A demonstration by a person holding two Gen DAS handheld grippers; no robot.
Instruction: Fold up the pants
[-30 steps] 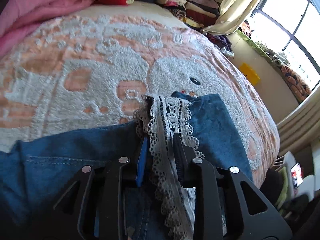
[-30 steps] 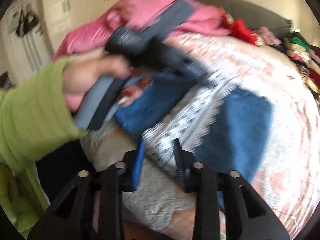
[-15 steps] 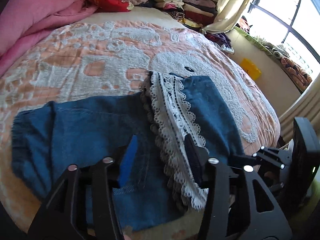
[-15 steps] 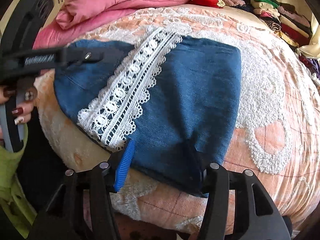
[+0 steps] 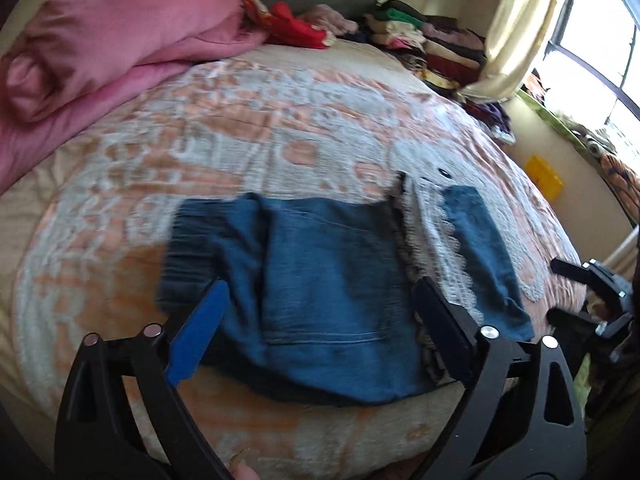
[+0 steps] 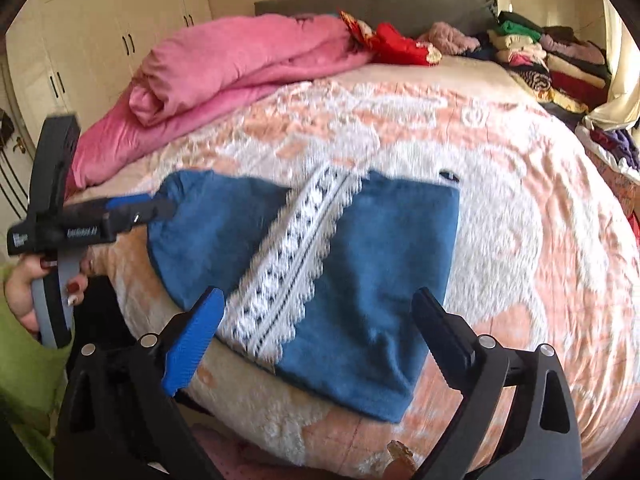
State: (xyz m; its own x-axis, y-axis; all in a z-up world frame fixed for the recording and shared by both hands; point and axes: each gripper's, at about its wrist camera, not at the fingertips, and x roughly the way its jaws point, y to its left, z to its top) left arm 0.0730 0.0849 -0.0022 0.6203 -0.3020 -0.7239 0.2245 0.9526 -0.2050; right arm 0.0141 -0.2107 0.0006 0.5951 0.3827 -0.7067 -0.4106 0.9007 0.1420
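Here, at the far left of the right wrist view, the person's left hand [image 6: 24, 292], in a green sleeve [image 6: 28, 368], grips the handle of the left gripper [image 6: 160, 210], whose tip reaches the left edge of the pants [image 6: 360, 264]; from this side I cannot tell how far its fingers stand apart. The left wrist view settles it: the left gripper [image 5: 320, 300] has its fingers spread wide, one blue finger [image 5: 200, 332] on the left and a dark one on the right, with nothing between them. They hover over the pants [image 5: 320, 288] rather than touching them, as far as the blur lets me judge. The pants lie folded and flat on the bed [image 5: 280, 120], near its front edge, on a peach and white bedspread [image 6: 520, 220]. A band of white lace [image 6: 296, 256] runs slantwise across the blue denim, with denim showing on both sides of it. The right gripper [image 6: 316, 312] is likewise wide open and empty, its fingers framing the near part of the pants. Behind, a rolled pink blanket [image 6: 224, 68] sits at the left of the bed, a red garment [image 6: 400, 42] beside it, and a pile of folded clothes [image 6: 536, 52] at the far right. A pale curtain [image 5: 516, 28] hangs by the window [image 5: 600, 40].
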